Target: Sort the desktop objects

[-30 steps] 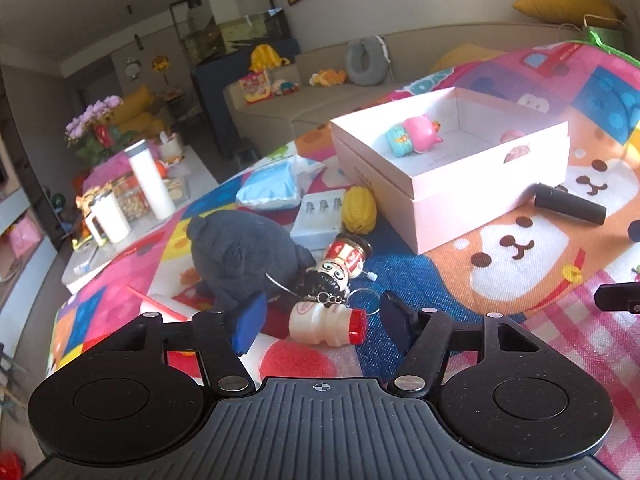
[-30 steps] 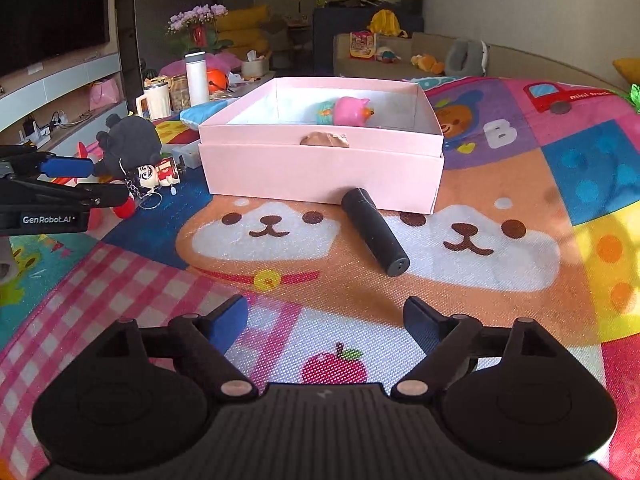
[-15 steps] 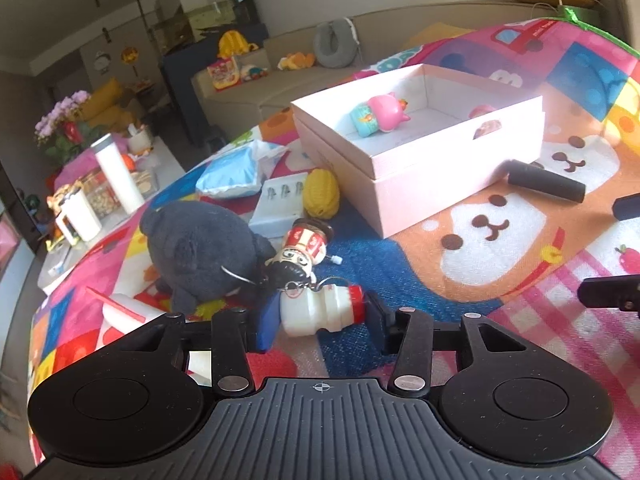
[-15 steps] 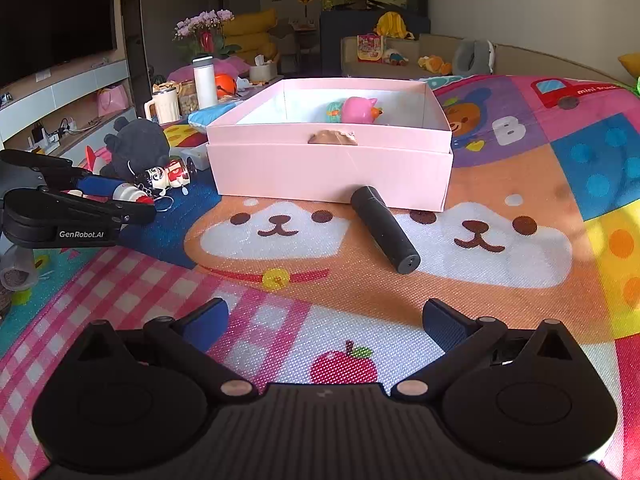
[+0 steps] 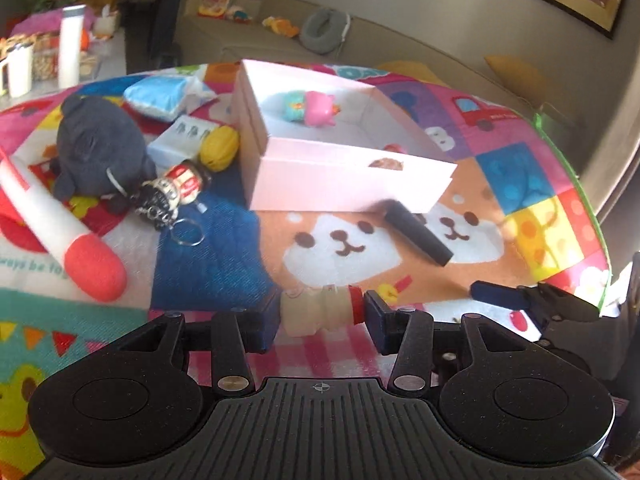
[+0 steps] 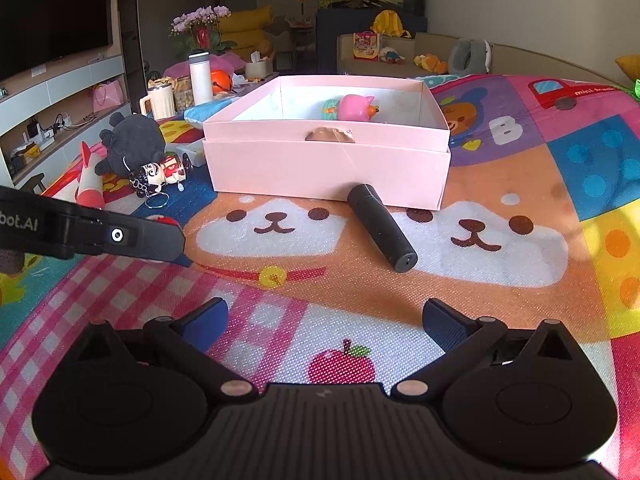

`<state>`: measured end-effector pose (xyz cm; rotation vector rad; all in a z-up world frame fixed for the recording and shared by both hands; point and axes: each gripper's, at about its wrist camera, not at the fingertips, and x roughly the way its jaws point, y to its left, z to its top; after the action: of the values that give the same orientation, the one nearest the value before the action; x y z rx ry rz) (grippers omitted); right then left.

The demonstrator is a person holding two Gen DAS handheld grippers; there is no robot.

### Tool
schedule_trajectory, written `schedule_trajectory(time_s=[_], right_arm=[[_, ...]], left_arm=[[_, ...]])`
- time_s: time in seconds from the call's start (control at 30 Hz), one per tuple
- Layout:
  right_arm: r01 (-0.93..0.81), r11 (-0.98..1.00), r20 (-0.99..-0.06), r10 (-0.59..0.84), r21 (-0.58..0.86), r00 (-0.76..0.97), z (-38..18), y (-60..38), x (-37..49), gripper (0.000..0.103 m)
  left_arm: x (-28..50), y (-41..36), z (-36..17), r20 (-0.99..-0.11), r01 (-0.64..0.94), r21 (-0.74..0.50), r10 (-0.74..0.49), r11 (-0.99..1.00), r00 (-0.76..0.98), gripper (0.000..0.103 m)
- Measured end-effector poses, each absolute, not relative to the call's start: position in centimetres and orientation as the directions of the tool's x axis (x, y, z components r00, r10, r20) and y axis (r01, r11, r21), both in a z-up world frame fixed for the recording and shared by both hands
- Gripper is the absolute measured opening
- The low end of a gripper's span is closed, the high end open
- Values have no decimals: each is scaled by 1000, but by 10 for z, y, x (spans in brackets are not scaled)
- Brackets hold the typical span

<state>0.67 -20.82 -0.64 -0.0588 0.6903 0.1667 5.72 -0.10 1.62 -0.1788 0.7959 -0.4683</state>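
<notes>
Cream mini bottle (image 5: pixel 320 310) clamped end-to-end in left gripper (image 5: pixel 320 314) fingers; right gripper (image 6: pixel 324 322) fingers spread wide, empty, above play mat (image 6: pixel 500 300).

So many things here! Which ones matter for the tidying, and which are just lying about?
For the job:
- small white bottle with red cap, gripped in the left tongs
- pink cardboard box
- black cylinder
- dark plush toy
- right tongs, open

Lying about:
- white flask
- grey neck pillow

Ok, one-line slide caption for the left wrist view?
Left gripper clamps small red-capped bottle above play mat, pink box ahead.
</notes>
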Motion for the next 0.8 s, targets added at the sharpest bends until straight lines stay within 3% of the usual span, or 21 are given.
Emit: schedule_trajectory(time_s=[0.13,0.2,0.5,0.6,0.67,0.73,0.8], right_arm=[[-174,985,-647,134,2,751,-6,-208,8,103],[-174,985,-651,136,6,747,-5,-209,8,103],[-201,979,-677,148,0,721,-3,-209,10,103],[-216,976,-689,178,31,703,4,-208,11,103],[-239,968,-640,231,76,733,16,-204,2,103],[-308,948,-590,291,75,753,28,-191,-6,97],[-366,926,-589,345,89,731,35,-175,-5,71]], left_arm=[[59,17,13,-635,289,-366,-464,885,617,53],[58,25,15,-629,270,-334,-427,903,649,69],[55,68,30,-588,135,-196,-227,971,777,93],[48,80,34,-572,115,-164,-190,980,798,97],[44,87,37,-563,92,-149,-161,985,811,98],[41,91,38,-553,74,-140,-140,987,821,101],[39,92,38,-549,72,-139,-137,988,824,101]])
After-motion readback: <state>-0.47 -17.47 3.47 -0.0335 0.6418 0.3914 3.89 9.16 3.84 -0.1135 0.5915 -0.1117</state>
